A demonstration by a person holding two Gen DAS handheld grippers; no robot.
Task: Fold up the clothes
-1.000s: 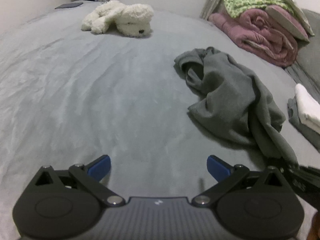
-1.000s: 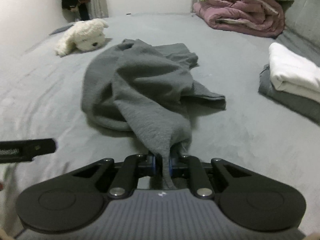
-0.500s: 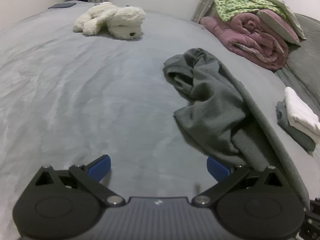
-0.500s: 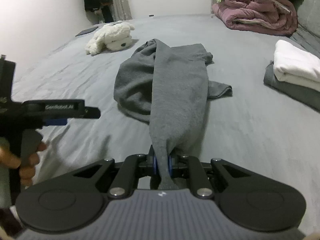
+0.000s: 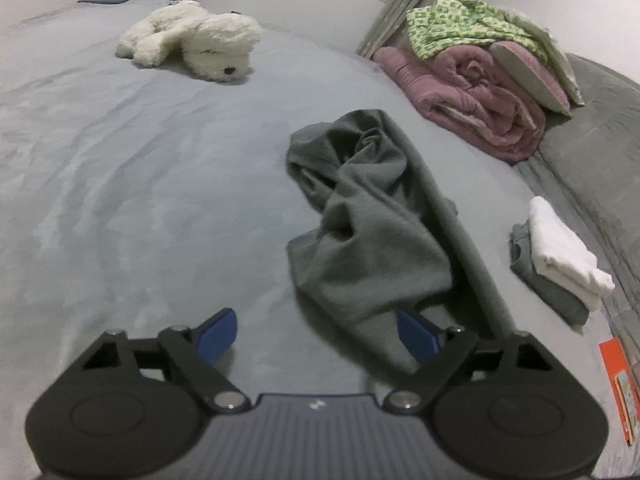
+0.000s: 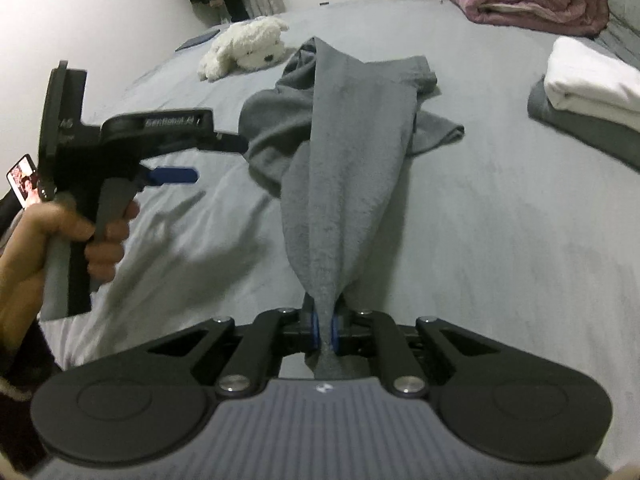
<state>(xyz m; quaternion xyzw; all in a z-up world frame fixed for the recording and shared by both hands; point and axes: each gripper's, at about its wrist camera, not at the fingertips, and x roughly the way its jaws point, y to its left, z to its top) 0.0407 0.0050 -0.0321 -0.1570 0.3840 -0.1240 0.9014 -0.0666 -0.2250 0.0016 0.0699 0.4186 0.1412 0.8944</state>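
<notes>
A dark grey garment [image 5: 372,220] lies crumpled on the grey bed [image 5: 140,200]. One end of it rises as a taut strip [image 6: 348,152] into my right gripper [image 6: 324,328], which is shut on that end. My left gripper [image 5: 318,336] hovers low over the garment's near edge. Its jaws are closing, and a fold of the cloth lies between them beside the right blue pad [image 5: 416,336], not pinched. In the right wrist view the left gripper [image 6: 216,160] shows from the side, held by a hand [image 6: 60,240], just left of the cloth.
A white plush dog [image 5: 200,40] lies at the far side of the bed. A rolled pink duvet [image 5: 472,108] with a green patterned cloth [image 5: 460,28] sits at the back right. A folded white and grey stack [image 5: 560,252] rests at the right.
My right gripper has pulled the garment's end back, stretching the cloth into a taut strip. My left gripper has come up to the garment's near edge and its jaws have narrowed.
</notes>
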